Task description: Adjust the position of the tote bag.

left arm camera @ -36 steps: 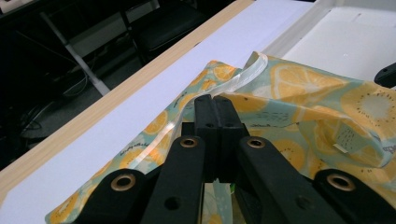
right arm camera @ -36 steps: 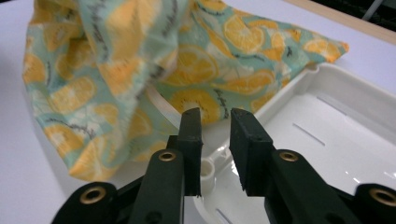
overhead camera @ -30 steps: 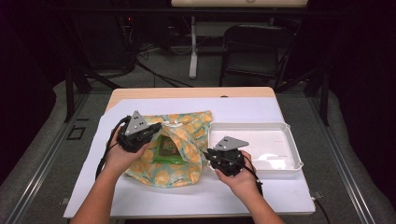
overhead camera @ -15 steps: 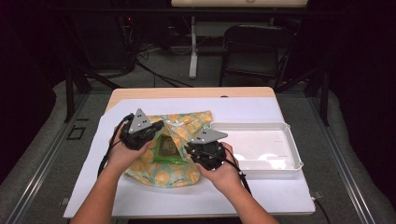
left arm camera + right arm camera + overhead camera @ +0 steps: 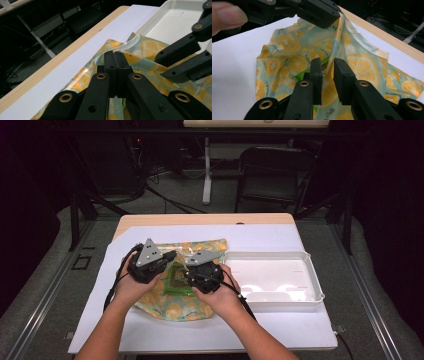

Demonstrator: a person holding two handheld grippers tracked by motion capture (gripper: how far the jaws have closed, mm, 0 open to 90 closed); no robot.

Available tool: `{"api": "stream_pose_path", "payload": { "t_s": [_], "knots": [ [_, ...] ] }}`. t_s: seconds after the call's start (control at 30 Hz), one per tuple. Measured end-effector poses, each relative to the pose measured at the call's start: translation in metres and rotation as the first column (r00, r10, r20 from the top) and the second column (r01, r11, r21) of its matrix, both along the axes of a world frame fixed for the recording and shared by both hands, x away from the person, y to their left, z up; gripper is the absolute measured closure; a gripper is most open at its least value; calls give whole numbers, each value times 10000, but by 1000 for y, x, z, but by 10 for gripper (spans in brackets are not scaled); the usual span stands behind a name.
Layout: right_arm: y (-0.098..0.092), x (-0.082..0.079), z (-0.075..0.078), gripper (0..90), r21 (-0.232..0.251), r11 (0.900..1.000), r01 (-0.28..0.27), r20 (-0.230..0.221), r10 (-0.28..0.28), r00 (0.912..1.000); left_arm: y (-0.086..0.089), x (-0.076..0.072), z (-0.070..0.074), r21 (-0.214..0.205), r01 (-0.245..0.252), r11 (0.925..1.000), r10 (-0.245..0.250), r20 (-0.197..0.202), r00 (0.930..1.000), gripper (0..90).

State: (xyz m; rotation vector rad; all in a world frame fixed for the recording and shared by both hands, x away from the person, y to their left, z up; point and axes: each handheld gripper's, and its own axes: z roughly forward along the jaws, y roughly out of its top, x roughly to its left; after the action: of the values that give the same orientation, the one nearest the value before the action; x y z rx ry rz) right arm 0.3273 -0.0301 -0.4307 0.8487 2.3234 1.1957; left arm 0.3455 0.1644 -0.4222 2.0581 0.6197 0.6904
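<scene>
A clear bag printed with lemon slices (image 5: pixel 167 306) lies on the white sheet, with a green packet (image 5: pixel 176 280) inside it. My left gripper (image 5: pixel 115 53) is shut on the bag's rim (image 5: pixel 132 41) and holds it lifted. In the high view it sits at the bag's left (image 5: pixel 170 257). My right gripper (image 5: pixel 327 62) faces it from the other side (image 5: pixel 189 272). Its jaws have just been opening and stand a little apart. A fold of the bag's film (image 5: pixel 329 82) runs between them without being pressed.
A white tray (image 5: pixel 270 254) with nothing in it stands to the right of the bag, its corner showing in the left gripper view (image 5: pixel 175 15). The white sheet (image 5: pixel 150 335) covers most of the wooden table (image 5: pixel 200 219). A dark chair (image 5: pixel 272 175) stands beyond the far edge.
My right hand has moved left from beside the tray onto the bag, close to the left gripper. The left hand has stayed put, still holding the rim.
</scene>
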Motion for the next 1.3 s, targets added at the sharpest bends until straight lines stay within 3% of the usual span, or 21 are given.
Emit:
{"api": "stream_pose_path", "payload": {
  "t_s": [0.63, 0.93, 1.17, 1.3],
  "knots": [
    [5, 6, -3, 895, -308, 9994, 156, -42, -158, 9999, 0, -3, -2, 26, 43, 10000, -43, 24, 10000, 900],
    [6, 6, -3, 900, -275, 9995, 178, -12, -178, 9998, 0, -2, -4, 83, 8, 10000, -8, 1, 10000, 893],
    [4, 7, -1, 900, -266, 9994, 220, 72, -218, 9997, 0, -2, -6, 117, 60, 9999, -59, -93, 9999, 868],
    [3, 9, 0, 900, -208, 9995, 235, 119, -232, 9997, 4, -3, -4, -4, 174, 9998, -174, -175, 9997, 775]
  ]
}}
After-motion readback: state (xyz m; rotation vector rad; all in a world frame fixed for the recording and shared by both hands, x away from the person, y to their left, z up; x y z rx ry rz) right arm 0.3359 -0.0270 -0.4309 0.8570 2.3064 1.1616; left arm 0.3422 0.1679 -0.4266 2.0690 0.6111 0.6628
